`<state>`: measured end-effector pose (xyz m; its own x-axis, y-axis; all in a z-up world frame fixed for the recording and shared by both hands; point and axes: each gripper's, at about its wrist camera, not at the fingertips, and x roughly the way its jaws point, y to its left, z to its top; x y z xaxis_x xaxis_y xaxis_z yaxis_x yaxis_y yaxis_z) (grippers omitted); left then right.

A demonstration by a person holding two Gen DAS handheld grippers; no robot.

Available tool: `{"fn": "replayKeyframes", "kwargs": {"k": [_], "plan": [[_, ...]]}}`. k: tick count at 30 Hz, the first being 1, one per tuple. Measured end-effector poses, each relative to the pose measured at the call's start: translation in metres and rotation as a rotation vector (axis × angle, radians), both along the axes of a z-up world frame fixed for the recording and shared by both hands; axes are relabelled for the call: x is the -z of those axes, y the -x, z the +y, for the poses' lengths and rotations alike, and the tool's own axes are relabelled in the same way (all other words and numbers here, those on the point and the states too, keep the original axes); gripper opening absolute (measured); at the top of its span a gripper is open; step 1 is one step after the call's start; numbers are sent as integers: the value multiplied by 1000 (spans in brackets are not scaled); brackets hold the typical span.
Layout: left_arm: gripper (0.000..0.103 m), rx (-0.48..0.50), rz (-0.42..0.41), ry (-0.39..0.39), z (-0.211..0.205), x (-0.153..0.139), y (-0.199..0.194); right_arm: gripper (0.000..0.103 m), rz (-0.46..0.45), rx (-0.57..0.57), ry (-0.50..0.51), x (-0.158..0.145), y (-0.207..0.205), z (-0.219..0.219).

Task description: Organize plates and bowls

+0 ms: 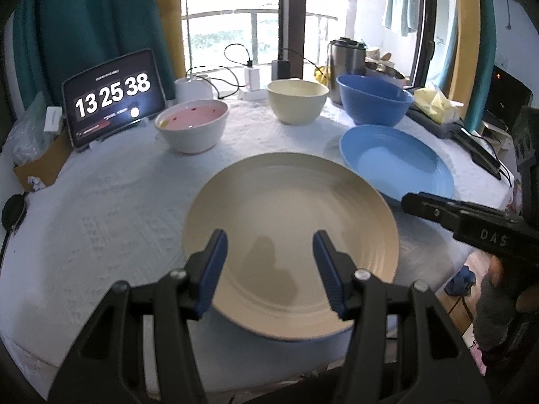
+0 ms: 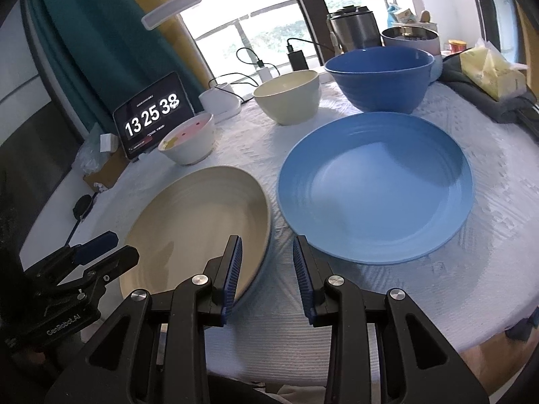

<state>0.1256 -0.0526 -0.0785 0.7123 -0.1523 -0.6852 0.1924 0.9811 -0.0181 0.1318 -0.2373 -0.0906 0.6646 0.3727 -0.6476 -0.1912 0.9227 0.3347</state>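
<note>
Left wrist view: the left tool (image 1: 269,269) hangs over the near part of the beige plate (image 1: 289,215), its jaws wide apart and holding nothing.
Beige plate: lies flat at the bench's (image 1: 101,202) near edge, its rim slightly past the edge.
Blue plate: the blue plate (image 1: 394,161) lies just beside the beige one, toward the right edge.
Bowls: the pink-lined bowl (image 1: 192,124), cream bowl (image 1: 298,101) and blue bowl (image 1: 374,99) stand apart in a row along the far edge.
Right wrist view: the right tool (image 2: 266,272) hovers above the gap between the beige plate (image 2: 195,222) and blue plate (image 2: 374,185), jaws parted about halfway, empty.
Bowls again: the blue bowl (image 2: 379,74), cream bowl (image 2: 288,96) and pink-lined bowl (image 2: 188,138) are still separate, none nested.
Progress: judging by this, nothing is stacked yet; both plates and all three bowls remain to be gathered.
Likely step: picking up the beige plate, which both tools are near.
</note>
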Motion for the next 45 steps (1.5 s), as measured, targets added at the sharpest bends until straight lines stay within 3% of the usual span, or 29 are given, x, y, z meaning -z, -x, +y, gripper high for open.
{"fn": "replayKeyframes", "kwargs": {"k": [45], "plan": [[55,132,0,-41,-109,-4,-44,34,-17,170,-84,7,-11,-111]]}}
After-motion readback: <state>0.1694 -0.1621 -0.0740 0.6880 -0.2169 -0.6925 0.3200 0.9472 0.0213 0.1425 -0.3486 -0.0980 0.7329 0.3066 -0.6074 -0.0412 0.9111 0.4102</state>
